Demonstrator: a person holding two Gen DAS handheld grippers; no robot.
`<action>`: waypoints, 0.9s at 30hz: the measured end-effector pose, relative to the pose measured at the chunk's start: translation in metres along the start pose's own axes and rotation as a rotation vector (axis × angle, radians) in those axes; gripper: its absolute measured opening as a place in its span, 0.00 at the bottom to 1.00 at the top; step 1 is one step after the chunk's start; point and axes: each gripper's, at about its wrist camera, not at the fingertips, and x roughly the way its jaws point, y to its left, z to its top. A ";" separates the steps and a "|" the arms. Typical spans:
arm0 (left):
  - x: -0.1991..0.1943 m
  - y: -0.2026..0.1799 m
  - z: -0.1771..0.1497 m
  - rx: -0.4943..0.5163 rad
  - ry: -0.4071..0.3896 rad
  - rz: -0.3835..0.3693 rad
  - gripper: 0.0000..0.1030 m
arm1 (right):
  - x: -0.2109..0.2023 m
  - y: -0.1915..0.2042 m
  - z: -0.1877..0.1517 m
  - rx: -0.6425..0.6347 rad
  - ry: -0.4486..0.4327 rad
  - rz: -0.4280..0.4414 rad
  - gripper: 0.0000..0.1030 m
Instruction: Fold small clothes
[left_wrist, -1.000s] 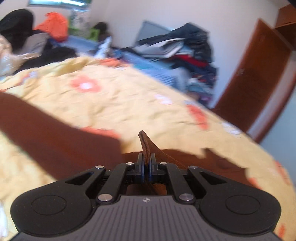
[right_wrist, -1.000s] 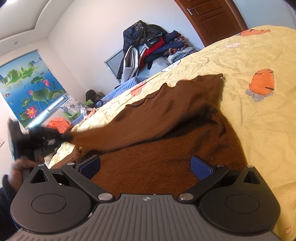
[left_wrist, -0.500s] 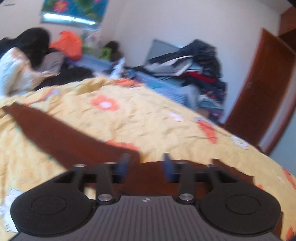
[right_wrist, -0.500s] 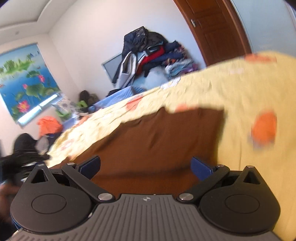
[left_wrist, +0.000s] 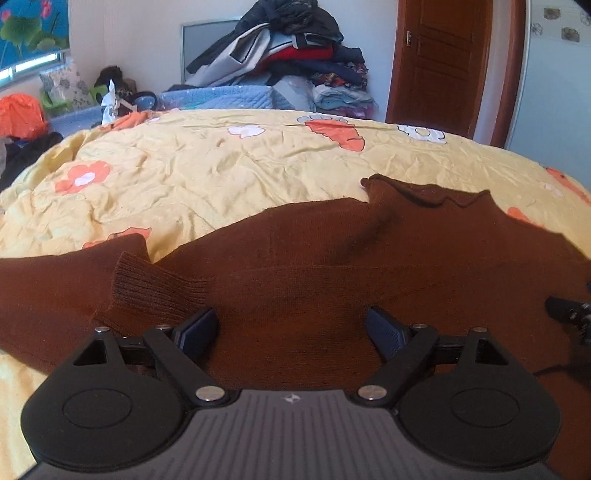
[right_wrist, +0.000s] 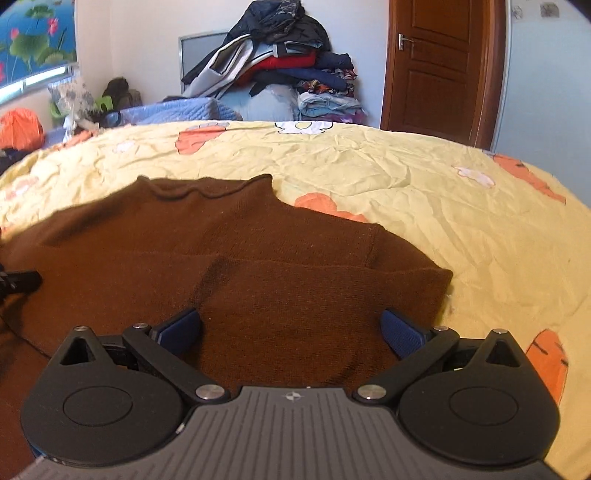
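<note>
Your gripper bodies hide the near part of the sweater (left_wrist: 369, 258); its left sleeve (left_wrist: 44, 288) runs past the frame edge.

Sleeve cuff (left_wrist: 155, 291) released, left gripper (left_wrist: 291, 328) jaws apart.

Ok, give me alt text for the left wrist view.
A brown sweater lies on a yellow floral bedspread, one ribbed cuff folded across it. The left gripper hovers open over it, holding nothing.
</note>
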 end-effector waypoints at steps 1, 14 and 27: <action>-0.010 0.010 0.000 -0.045 -0.014 -0.031 0.86 | -0.003 0.001 0.000 0.001 -0.001 0.000 1.00; -0.085 0.331 -0.054 -1.151 -0.279 0.176 0.88 | -0.004 0.000 0.000 0.010 -0.010 0.005 1.00; -0.047 0.374 -0.029 -1.066 -0.198 0.200 0.19 | -0.004 0.001 0.000 0.010 -0.010 0.002 1.00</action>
